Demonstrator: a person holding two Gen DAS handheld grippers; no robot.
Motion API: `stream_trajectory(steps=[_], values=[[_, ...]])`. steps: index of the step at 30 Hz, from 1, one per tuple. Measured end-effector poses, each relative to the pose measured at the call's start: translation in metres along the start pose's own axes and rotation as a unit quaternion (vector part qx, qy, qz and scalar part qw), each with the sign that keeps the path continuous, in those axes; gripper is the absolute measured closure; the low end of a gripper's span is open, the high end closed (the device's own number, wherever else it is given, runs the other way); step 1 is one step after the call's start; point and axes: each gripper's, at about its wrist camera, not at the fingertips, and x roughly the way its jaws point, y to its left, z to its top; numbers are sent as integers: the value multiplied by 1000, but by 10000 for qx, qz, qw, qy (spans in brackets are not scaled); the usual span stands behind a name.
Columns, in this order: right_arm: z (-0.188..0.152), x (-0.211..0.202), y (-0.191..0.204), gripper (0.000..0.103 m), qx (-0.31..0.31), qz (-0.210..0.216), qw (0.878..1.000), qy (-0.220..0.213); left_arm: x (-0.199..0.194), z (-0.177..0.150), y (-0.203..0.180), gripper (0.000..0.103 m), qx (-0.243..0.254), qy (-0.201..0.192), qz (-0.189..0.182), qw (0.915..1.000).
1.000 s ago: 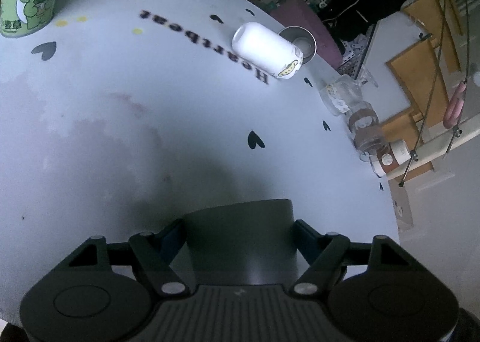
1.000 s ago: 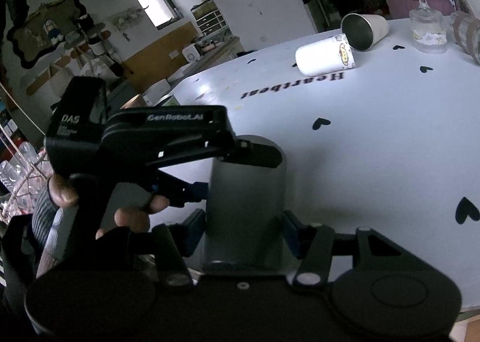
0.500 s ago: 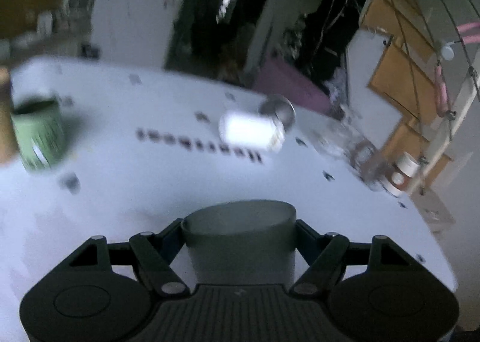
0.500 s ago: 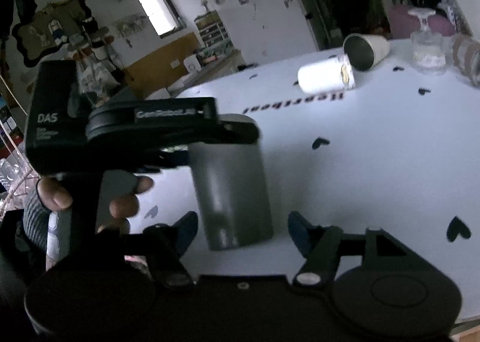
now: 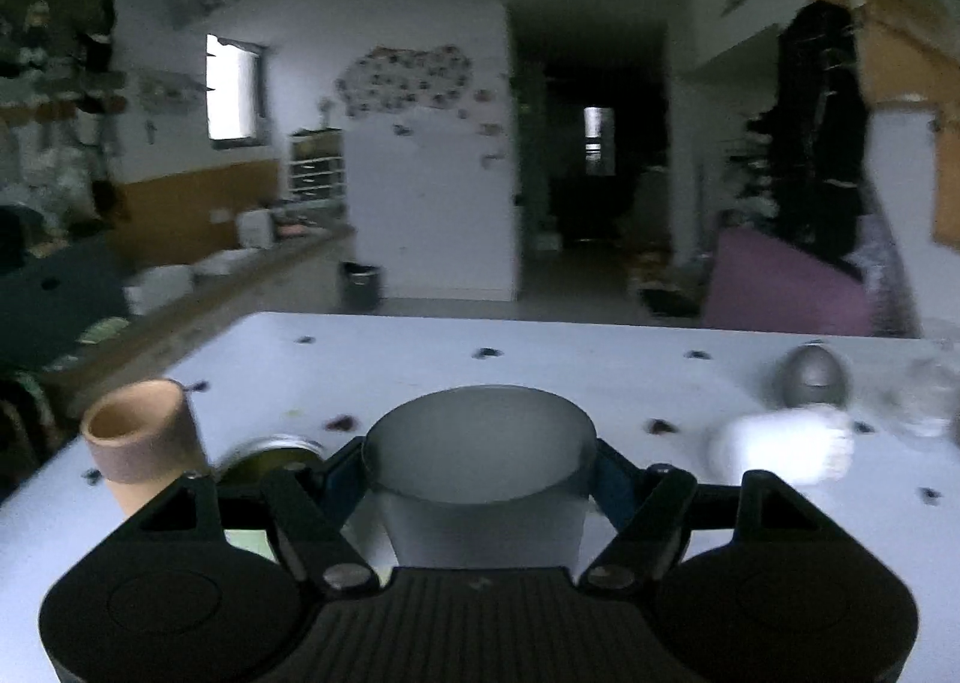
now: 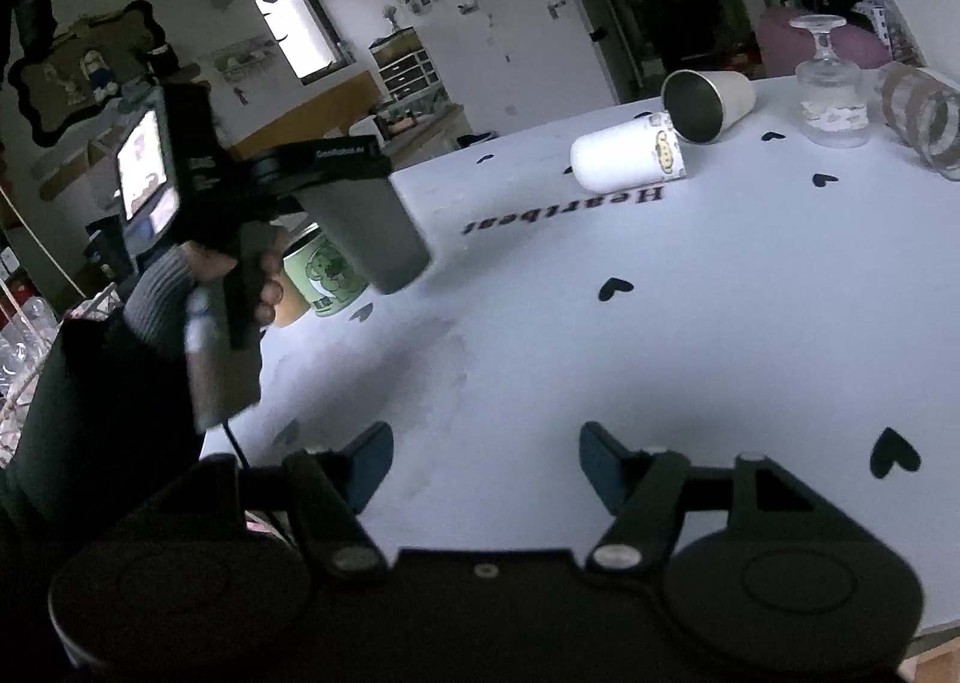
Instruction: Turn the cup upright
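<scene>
At the left of the right wrist view, the grey cup (image 6: 366, 239) is seen clamped in the left tool (image 6: 336, 185), lifted clear of the white counter (image 6: 660, 335) and tilted. In the left wrist view the cup (image 5: 480, 479) fills the lower centre between the closed fingers. The step in hand is judged to be the turning of the cup. At lower centre, the right tool (image 6: 483, 461) is spread wide and holds nothing. Next, the base is to be levelled and lowered onto bare counter.

White cup (image 6: 627, 155) lies on the table (image 6: 660, 323), metal cup (image 6: 708, 104) just behind.
</scene>
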Motion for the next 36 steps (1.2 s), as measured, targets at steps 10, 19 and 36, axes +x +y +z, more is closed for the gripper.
stream_trajectory(steps=[10,19,36], values=[[1,2,1,33,0,9,10000,51,26,-11,19,27,-13,-33,273,9996],[1,2,2,33,-16,-7,10000,46,28,-25,23,3,-86,210,178,9996],[31,1,16,20,-793,-306,9931,-805,-80,-38,43,0,-372,405,-374,9978]])
